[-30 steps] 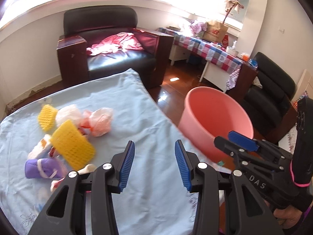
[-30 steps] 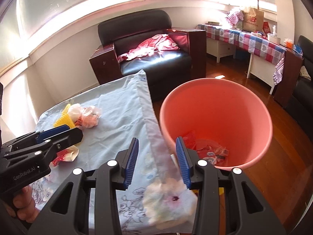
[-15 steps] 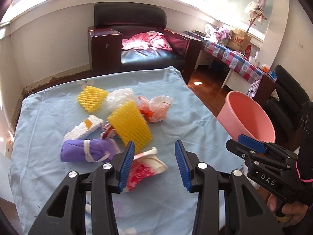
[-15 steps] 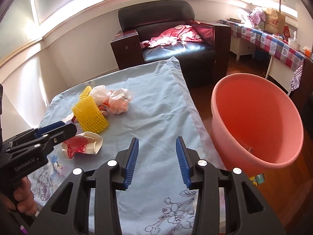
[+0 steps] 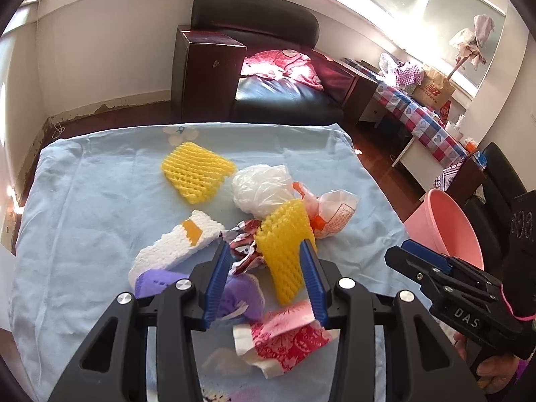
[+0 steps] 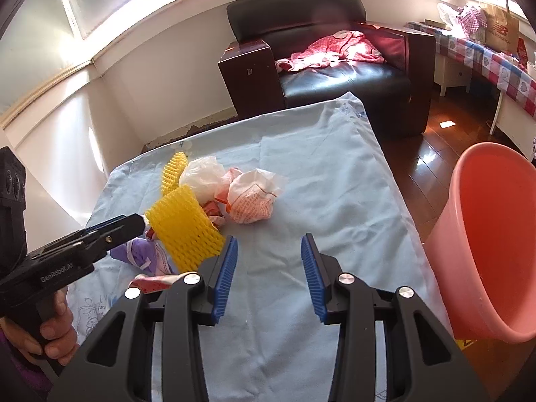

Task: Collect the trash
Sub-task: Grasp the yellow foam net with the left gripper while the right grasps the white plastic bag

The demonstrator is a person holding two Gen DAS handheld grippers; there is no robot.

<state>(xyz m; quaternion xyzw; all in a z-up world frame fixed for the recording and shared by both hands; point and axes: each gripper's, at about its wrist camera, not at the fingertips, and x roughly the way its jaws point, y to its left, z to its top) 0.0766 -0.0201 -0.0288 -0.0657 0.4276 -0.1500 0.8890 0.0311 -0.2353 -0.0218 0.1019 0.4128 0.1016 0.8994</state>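
Beside checked tablecloth (image 5: 432,124) – "new balance" paper bag (image 5: 433,90).

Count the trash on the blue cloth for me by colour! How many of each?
Yellow foam nets: 2
White foam net: 1
White plastic bag: 1
Orange-and-white printed bag: 1
Purple wrapper: 1
Red-patterned wrappers: 2
Total: 8

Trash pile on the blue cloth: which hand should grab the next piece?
Left. The left tongs hang open right over the pile, framing the yellow foam net. The right tongs, also open, face bare cloth.
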